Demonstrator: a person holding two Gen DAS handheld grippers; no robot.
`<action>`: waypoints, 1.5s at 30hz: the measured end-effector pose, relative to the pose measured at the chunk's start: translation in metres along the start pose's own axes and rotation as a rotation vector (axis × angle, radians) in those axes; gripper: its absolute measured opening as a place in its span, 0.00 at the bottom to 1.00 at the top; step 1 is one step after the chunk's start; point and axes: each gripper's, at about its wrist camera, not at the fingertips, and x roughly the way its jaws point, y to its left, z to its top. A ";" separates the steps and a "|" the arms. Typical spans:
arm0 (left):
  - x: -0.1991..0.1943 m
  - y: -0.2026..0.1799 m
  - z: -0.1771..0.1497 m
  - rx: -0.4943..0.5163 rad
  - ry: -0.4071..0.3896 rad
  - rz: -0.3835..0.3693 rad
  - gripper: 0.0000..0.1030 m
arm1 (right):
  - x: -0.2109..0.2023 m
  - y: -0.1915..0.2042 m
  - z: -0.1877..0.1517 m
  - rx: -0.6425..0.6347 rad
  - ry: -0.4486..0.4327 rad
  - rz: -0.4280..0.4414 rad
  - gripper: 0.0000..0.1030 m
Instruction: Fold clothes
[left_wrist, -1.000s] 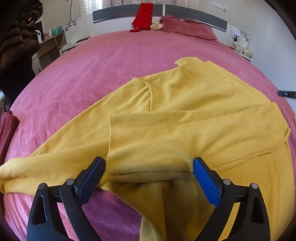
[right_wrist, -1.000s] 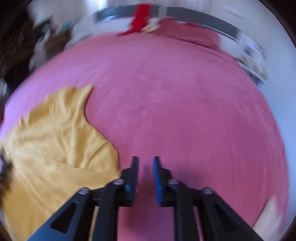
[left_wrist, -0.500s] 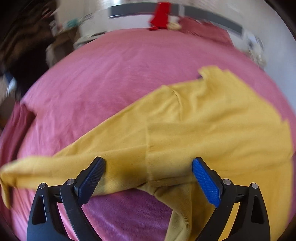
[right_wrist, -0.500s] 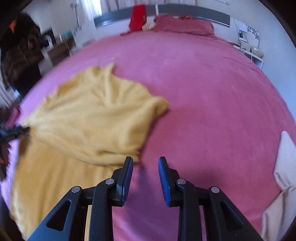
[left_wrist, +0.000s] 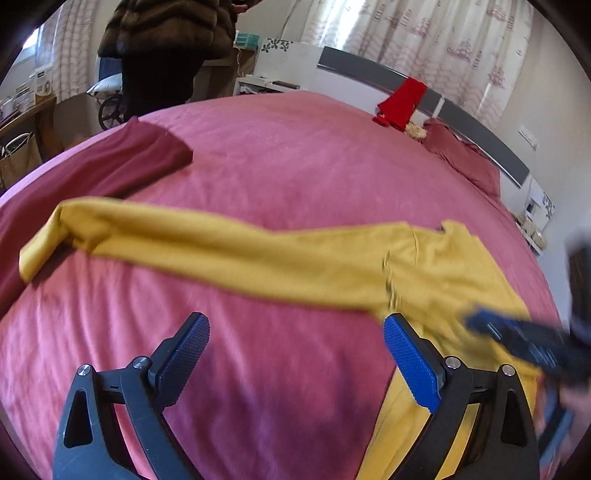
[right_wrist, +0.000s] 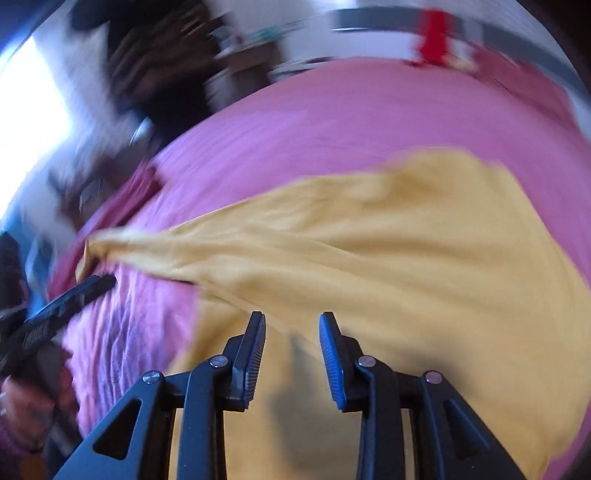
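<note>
A yellow long-sleeved sweater (left_wrist: 436, 273) lies on the pink bedspread (left_wrist: 295, 158). One sleeve (left_wrist: 177, 240) stretches out flat to the left, its cuff folded over. My left gripper (left_wrist: 295, 332) is wide open and empty above bare bedspread, just in front of that sleeve. My right gripper (right_wrist: 291, 325) is partly open and empty, hovering over the sweater's body (right_wrist: 406, 258); that view is blurred. The right gripper also shows blurred at the right edge of the left wrist view (left_wrist: 524, 343), and the left gripper at the left edge of the right wrist view (right_wrist: 62, 306).
A dark red garment (left_wrist: 92, 173) lies at the bed's left edge. A red cloth (left_wrist: 400, 99) hangs on the headboard beside a pink pillow (left_wrist: 461, 155). A person in a dark fur coat (left_wrist: 166, 44) stands beyond the bed near a desk.
My left gripper has swung left off the sweater's body toward the stretched sleeve. My right gripper has moved left over the sweater and opened a little wider.
</note>
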 end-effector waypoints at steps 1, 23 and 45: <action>-0.001 0.003 -0.005 0.000 0.009 -0.007 0.94 | 0.013 0.016 0.011 -0.053 0.016 -0.027 0.29; -0.003 0.073 -0.022 -0.208 0.067 -0.019 0.94 | 0.069 0.010 0.060 0.355 -0.036 0.172 0.10; -0.006 0.094 -0.016 -0.299 0.045 -0.038 0.94 | 0.059 0.000 0.055 0.232 -0.063 -0.056 0.06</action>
